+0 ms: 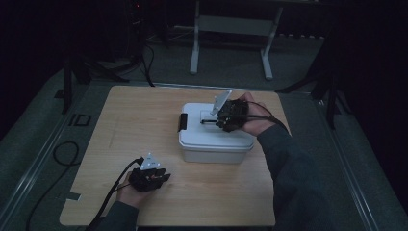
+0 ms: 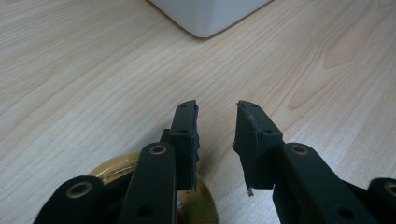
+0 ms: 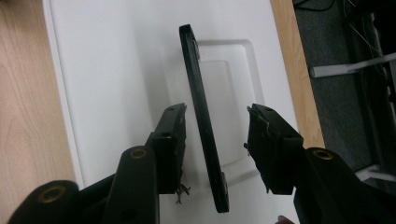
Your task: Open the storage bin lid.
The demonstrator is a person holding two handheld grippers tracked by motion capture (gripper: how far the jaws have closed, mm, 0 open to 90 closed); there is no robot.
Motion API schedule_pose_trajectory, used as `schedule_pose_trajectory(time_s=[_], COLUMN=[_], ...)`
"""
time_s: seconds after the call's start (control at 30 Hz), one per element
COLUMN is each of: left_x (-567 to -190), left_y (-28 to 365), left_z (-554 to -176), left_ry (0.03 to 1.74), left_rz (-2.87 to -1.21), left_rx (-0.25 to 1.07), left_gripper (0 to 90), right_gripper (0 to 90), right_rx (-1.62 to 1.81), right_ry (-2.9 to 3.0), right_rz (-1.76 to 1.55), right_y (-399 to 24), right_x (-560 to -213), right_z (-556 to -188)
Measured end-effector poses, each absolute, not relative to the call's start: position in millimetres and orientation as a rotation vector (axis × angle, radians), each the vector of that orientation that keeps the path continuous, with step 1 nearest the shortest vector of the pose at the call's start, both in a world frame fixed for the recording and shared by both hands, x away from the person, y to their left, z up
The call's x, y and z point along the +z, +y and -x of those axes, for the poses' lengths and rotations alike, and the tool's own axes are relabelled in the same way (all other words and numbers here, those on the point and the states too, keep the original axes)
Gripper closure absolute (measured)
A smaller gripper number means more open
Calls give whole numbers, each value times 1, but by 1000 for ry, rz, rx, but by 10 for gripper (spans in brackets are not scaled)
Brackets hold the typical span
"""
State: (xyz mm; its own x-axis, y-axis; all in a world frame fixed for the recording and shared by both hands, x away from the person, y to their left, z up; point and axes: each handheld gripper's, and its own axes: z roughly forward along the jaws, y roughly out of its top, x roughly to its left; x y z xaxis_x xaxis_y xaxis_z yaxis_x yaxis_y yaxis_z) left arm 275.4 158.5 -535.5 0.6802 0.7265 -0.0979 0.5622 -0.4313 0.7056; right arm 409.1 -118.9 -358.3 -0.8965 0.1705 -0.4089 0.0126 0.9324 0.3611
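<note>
In the high view a light wooden table fills the middle of the frame, dim floor around it and a pale metal frame standing on the floor at the top. A black cable runs along the floor at the lower left.

At the lower left of the table, the person's left hand holds the left gripper low over the bare wood, pointing toward the right of the frame. In the left gripper view its two black jaws are spread, with an open gap of wood grain between them and nothing held. A yellowish round part shows beneath the jaws at the bottom left of that view; what it is cannot be told. A white corner of the box sits at the top centre of that view, well apart from the jaws.

Right of centre in the high view sits the white lidded box, with a black latch on its left end. The right gripper, held by the right hand, hovers over the lid, pointing left. In the right gripper view the black handle of the lid stands on edge between the spread jaws. The left jaw is just beside it; whether it touches cannot be told. The right jaw stands apart from it, so the handle is straddled, not pinched.
</note>
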Motion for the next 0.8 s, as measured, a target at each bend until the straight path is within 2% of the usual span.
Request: schedule_pose_trajectory(time_s=[0.5, 0.8], left_x=[-542, -543], left_y=[150, 149], left_z=[-274, -274], left_ry=[947, 947], left_rz=[-2194, -2197], left_rx=[285, 284], left_gripper=[687, 683], right_gripper=[552, 626], right_rx=[460, 387], right_ry=[2660, 2670], right_rz=[-92, -48], right_y=[-108, -103], right_x=[-364, -365], right_z=[-408, -409])
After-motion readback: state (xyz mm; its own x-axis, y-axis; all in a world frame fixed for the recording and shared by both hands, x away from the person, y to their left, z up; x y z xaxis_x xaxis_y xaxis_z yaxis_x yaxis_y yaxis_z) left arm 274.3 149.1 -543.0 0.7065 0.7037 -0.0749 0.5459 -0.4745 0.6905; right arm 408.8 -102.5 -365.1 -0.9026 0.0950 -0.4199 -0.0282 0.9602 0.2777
